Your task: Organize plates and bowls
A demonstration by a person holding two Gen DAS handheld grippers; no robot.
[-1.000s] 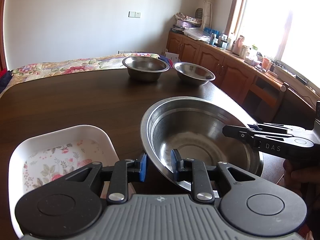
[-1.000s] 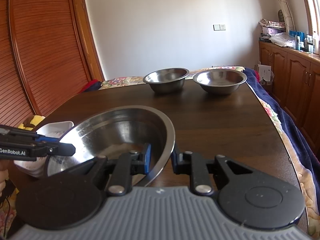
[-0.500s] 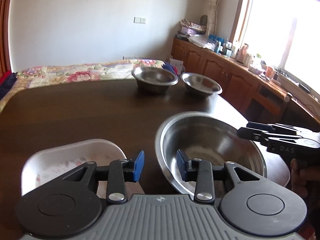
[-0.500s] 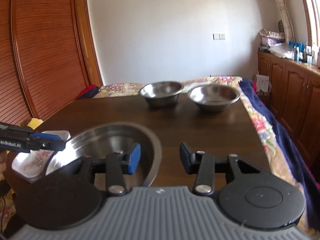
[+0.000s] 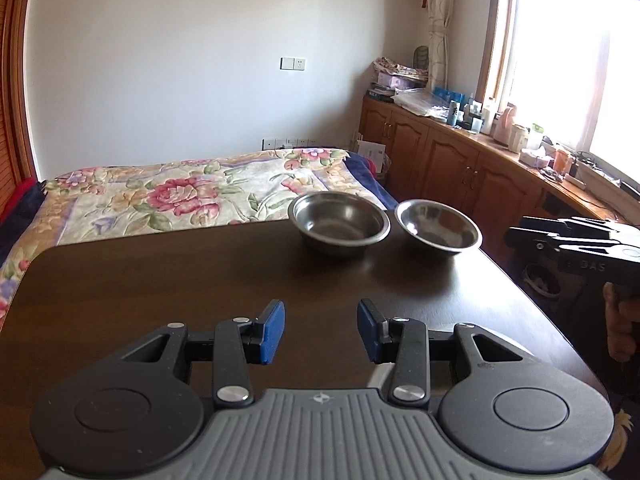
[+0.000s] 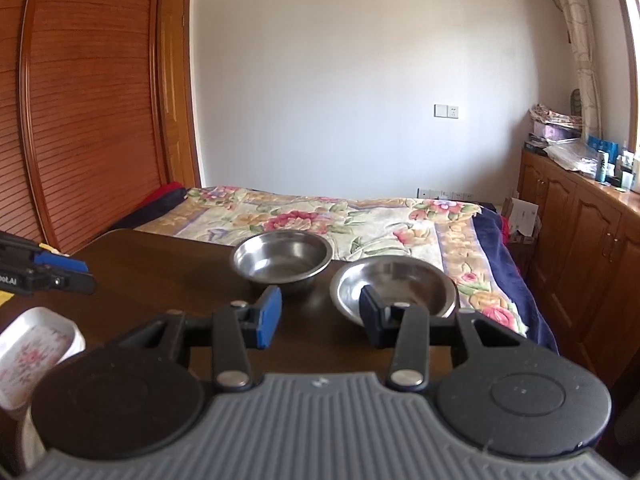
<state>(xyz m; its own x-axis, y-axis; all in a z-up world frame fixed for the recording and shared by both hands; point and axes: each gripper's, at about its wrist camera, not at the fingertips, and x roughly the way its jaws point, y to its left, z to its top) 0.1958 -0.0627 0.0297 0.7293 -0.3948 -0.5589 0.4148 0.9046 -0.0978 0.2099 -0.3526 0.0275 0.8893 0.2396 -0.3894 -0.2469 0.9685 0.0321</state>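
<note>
"DAS" reads on the right gripper (image 5: 516, 236) – both it and the left gripper (image 5: 321, 330) gape empty. Two round steel bowls (image 5: 340, 222) (image 5: 438, 226) sit side by side at the dark wooden tabletop's (image 5: 160, 280) far edge; white floral-lined rectangular dish (image 6: 34, 350) near its near-left edge.

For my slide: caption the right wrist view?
Open right tool faces two steel bowls on a dark table.

"DAS" on right hand-held gripper (image 5: 516, 236); "ot.AI" on left hand-held gripper (image 6: 86, 274)
</note>
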